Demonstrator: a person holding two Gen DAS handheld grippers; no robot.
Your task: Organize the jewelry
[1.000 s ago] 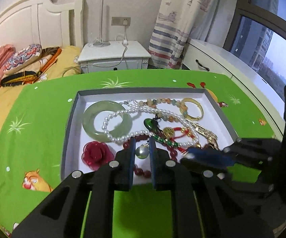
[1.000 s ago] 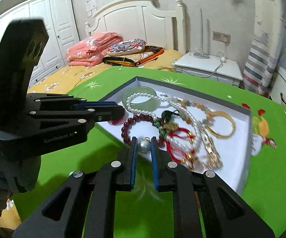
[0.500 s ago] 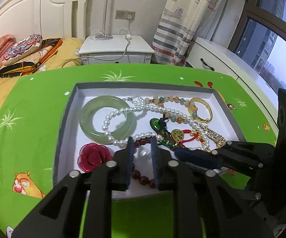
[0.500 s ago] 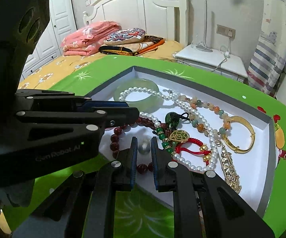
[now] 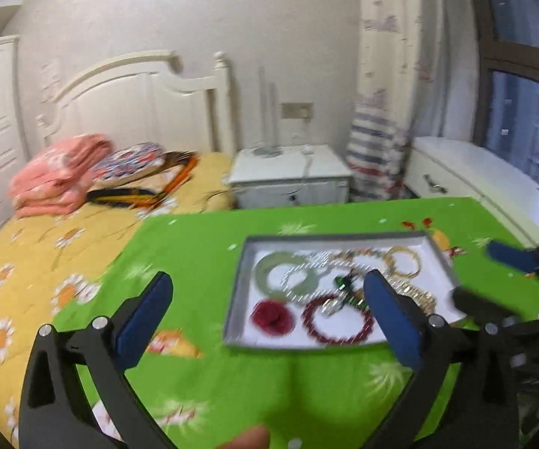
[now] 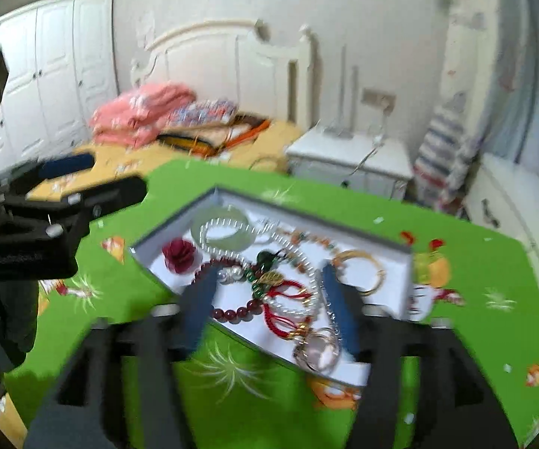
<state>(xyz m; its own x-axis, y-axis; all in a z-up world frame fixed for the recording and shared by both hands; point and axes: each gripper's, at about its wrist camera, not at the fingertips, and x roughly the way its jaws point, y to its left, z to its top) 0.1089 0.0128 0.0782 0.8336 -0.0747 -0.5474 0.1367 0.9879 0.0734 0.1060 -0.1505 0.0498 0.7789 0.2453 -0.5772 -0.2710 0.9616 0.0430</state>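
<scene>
A grey-rimmed white tray lies on the green cloth and holds tangled jewelry: a jade bangle, a pearl necklace, a dark red bead bracelet, a red rose, a gold bangle and two pearls. My left gripper is wide open and empty, above the tray's near left. My right gripper is open and empty over the tray's near edge. Both views are blurred.
The green cartoon cloth covers the table. A bed with folded pink bedding lies to the left. A white nightstand, a striped curtain and a white cabinet stand behind.
Both grippers were shut on a pearl over the tray. Both have opened and pulled back and up. The pearls now lie in the tray by the red bead bracelet.
</scene>
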